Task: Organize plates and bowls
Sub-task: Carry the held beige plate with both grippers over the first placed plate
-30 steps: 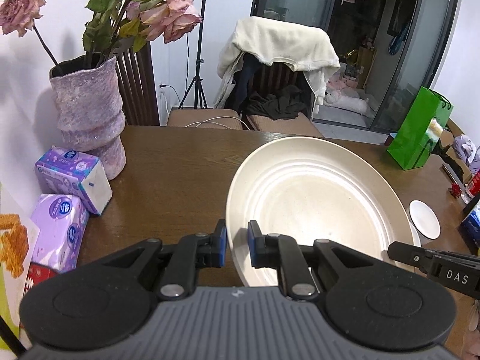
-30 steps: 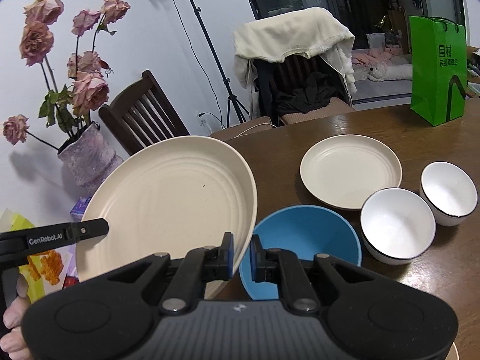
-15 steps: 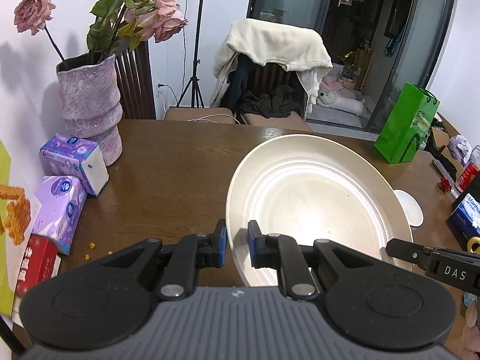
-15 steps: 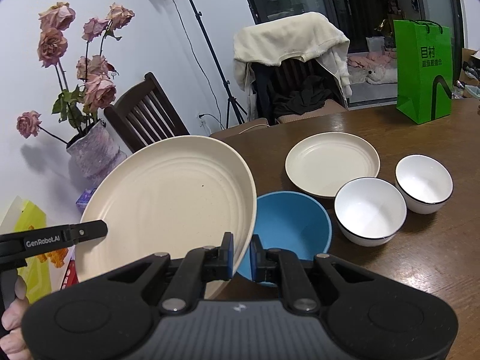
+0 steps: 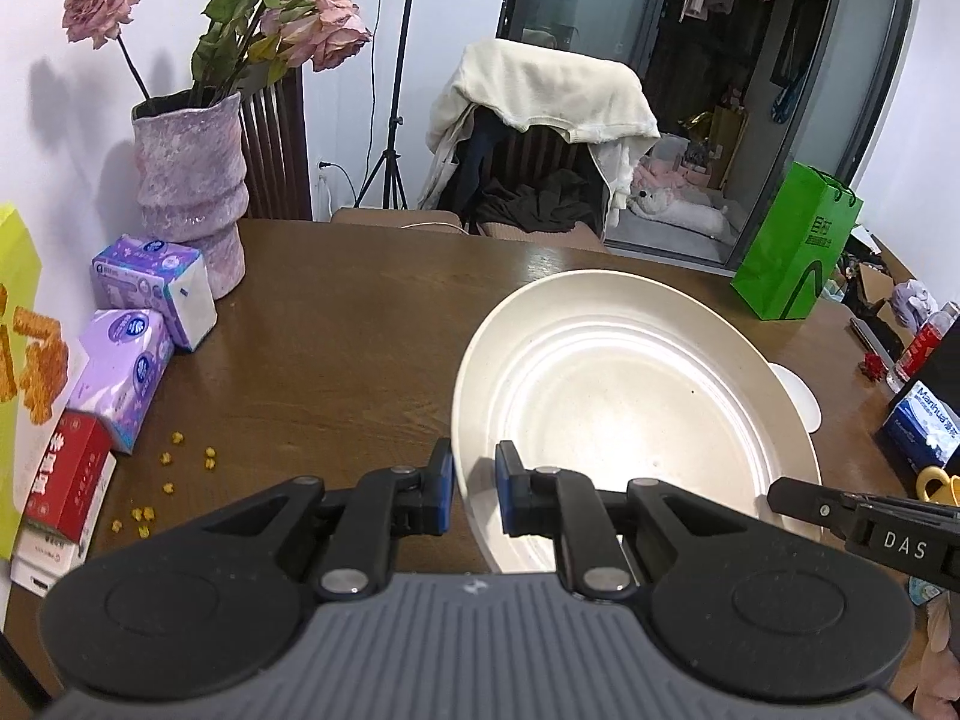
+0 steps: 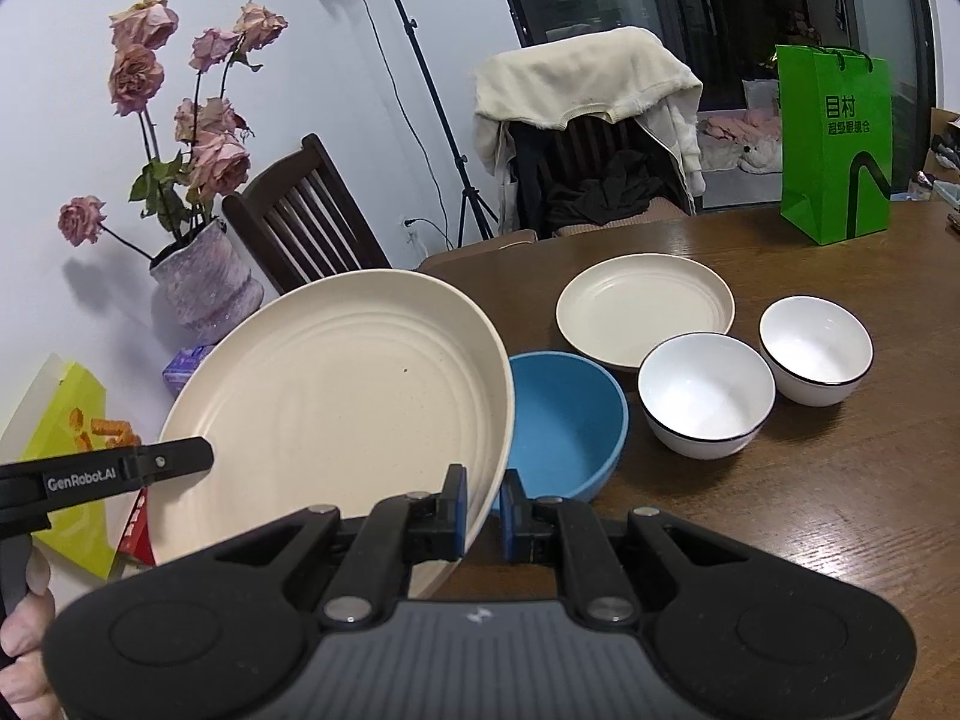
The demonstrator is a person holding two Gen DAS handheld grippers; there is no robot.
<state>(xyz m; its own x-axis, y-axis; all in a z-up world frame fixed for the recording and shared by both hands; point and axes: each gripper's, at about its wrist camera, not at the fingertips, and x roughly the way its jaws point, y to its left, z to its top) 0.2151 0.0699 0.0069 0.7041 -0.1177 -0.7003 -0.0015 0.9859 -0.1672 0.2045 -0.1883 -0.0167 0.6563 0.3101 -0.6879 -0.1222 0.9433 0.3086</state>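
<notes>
A large cream plate [image 5: 630, 414] [image 6: 336, 414] hangs above the wooden table [image 5: 336, 324], held from both sides. My left gripper [image 5: 474, 495] is shut on its left rim and my right gripper [image 6: 483, 507] is shut on its right rim. In the right wrist view a blue bowl [image 6: 564, 420] sits on the table just beyond the plate's edge. Behind it lies a smaller cream plate [image 6: 645, 306], and to its right stand two white bowls with dark rims [image 6: 705, 393] [image 6: 816, 348].
A purple vase with dried roses [image 5: 189, 192], tissue packs [image 5: 153, 288], a red box [image 5: 69, 483] and yellow crumbs line the table's left side. A green paper bag [image 6: 834, 144] stands at the back right. Chairs [image 6: 600, 138] and a tripod are behind the table.
Both grippers have carried the large plate back toward the near side of the table; the vase, bowls and small plate now look farther away. The grips have not changed.
</notes>
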